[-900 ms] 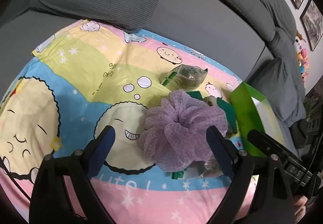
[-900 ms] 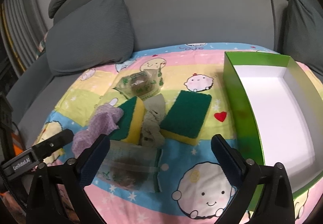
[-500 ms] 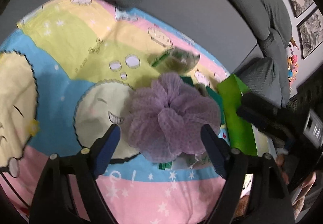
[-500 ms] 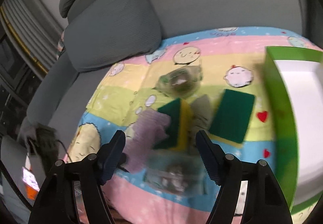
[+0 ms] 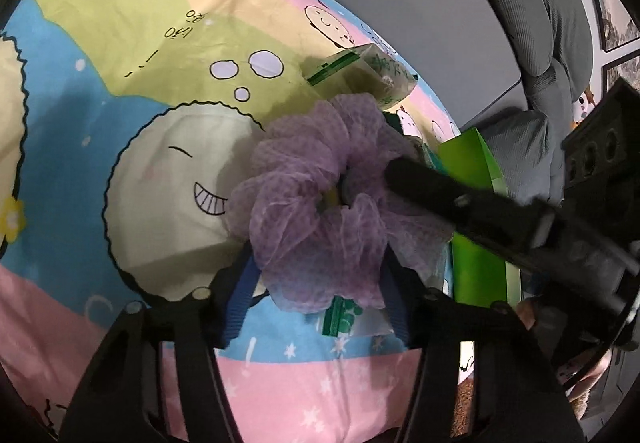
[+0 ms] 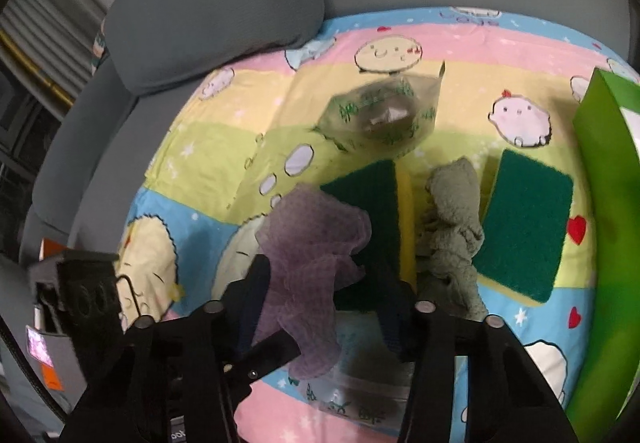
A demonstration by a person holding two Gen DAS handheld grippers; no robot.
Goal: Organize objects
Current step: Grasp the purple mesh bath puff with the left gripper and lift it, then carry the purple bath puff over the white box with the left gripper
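Observation:
A purple mesh pouf (image 5: 312, 211) lies on the cartoon blanket (image 5: 120, 43). My left gripper (image 5: 316, 295) has both blue pads pressed into the pouf's near side. From the right, one of my right gripper's fingers (image 5: 424, 187) reaches into the far side. In the right wrist view the pouf (image 6: 312, 243) fills most of the gap of my right gripper (image 6: 324, 287). It touches the left pad, while the right finger hovers over a green-and-yellow sponge (image 6: 368, 203) with a slit between it and the pouf.
A second sponge (image 6: 524, 227), a grey-green cloth (image 6: 452, 227) and a clear bagged item (image 6: 384, 115) lie beyond the pouf. Another clear bag (image 6: 360, 395) lies under it. A green box (image 6: 604, 171) stands at the right. Grey sofa cushions (image 6: 216, 3) ring the blanket.
Both grippers have come down onto the pouf and their jaws have narrowed. The right gripper has swung left, away from the green box. The left pads now hold the pouf.

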